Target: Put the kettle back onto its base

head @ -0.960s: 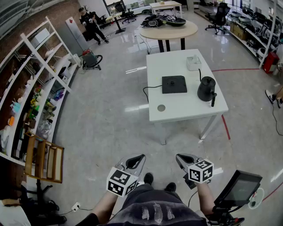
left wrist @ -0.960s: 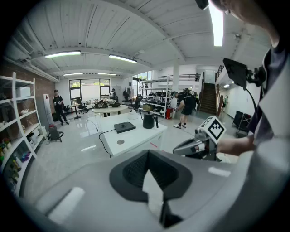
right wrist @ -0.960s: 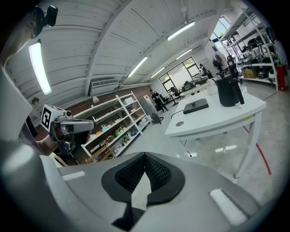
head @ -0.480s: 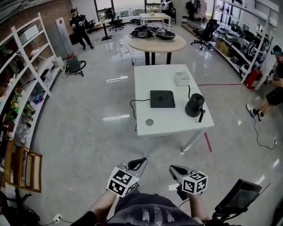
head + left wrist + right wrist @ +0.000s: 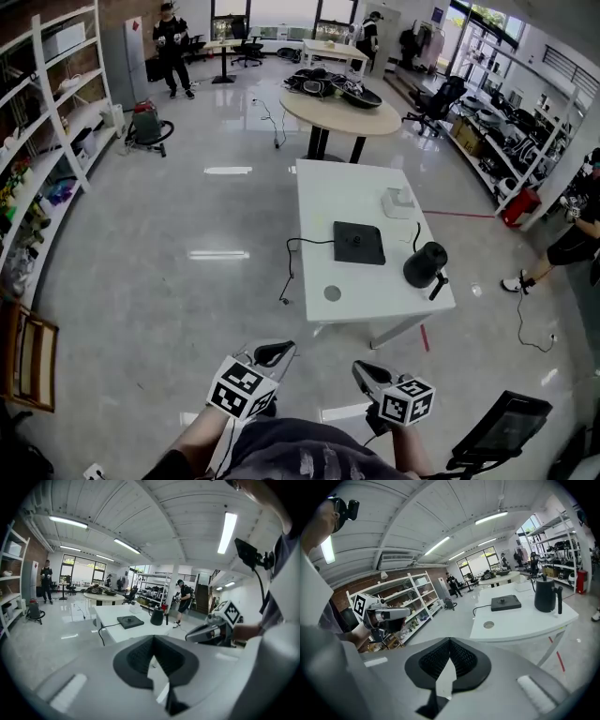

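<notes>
The black kettle (image 5: 425, 265) stands on the white table (image 5: 323, 197), near its right front corner, handle toward me. Its flat black base (image 5: 359, 243) lies apart from it, to the kettle's left, with a cord running off the table. Both grippers hang low in the head view, well short of the table. My left gripper (image 5: 279, 349) and my right gripper (image 5: 360, 369) are shut with nothing between the jaws. The left gripper view shows the kettle (image 5: 157, 617) and base (image 5: 130, 621) far ahead; the right gripper view shows the kettle (image 5: 544, 595) and base (image 5: 506, 603).
A small white box (image 5: 398, 202) sits at the table's far right. A round table (image 5: 340, 97) with dark gear stands behind it. Shelves (image 5: 37, 122) line the left wall. A person (image 5: 572, 239) stands at the right. A screen on a stand (image 5: 502, 427) is at my lower right.
The view has swung: the table now sits nearer the picture's middle and is turned a little. Both grippers stay shut and have sunk slightly toward the bottom edge.
</notes>
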`<state>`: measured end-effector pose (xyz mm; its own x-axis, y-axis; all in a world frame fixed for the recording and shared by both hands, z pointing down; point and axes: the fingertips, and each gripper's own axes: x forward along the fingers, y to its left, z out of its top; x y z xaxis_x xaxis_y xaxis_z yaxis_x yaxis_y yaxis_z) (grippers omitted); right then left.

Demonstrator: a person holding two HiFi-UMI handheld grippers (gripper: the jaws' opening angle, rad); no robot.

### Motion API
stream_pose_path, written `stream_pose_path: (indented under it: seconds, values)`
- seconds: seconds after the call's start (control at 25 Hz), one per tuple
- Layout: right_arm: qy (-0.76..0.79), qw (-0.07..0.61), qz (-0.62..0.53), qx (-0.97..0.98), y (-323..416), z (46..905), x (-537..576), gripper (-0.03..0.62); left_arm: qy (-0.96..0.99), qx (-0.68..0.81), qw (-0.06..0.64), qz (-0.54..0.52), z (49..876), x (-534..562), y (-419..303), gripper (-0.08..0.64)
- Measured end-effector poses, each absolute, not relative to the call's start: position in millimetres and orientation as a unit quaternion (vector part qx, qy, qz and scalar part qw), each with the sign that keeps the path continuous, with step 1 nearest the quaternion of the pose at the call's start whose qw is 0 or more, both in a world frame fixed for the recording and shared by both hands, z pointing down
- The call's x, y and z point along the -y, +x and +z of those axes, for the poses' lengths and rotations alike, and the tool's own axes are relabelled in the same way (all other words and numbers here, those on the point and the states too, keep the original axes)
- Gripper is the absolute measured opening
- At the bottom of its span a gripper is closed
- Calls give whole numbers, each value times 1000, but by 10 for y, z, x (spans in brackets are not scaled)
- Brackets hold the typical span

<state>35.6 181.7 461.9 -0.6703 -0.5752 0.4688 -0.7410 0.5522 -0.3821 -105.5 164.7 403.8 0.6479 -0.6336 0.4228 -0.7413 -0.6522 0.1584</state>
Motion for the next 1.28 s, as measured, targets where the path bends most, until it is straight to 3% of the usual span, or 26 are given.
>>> stream_pose_path:
  seconds: [0.2,0.48,0.68,0.96,1.28]
  values:
    - [346,201,257,879,-536,4583,-1825,2,894,374,196,150,4197,-1587,-1745,0]
    - [323,263,227,880,-972,4625,-1696,2,891,381,210,133,4276,-1590,-2069,0]
    - [317,256,227,884,-1159,4558,-1594,2,884,386,223,141,4329,-1551,-2236,0]
    - [304,232,227,896,-1217,4518,-1390,3,876,416,190,155,4211,-1394,-2309,-14]
    - [338,152,276,887,-720,4567,-899,2,878,397,167,207,4224,-957,-1801,-14]
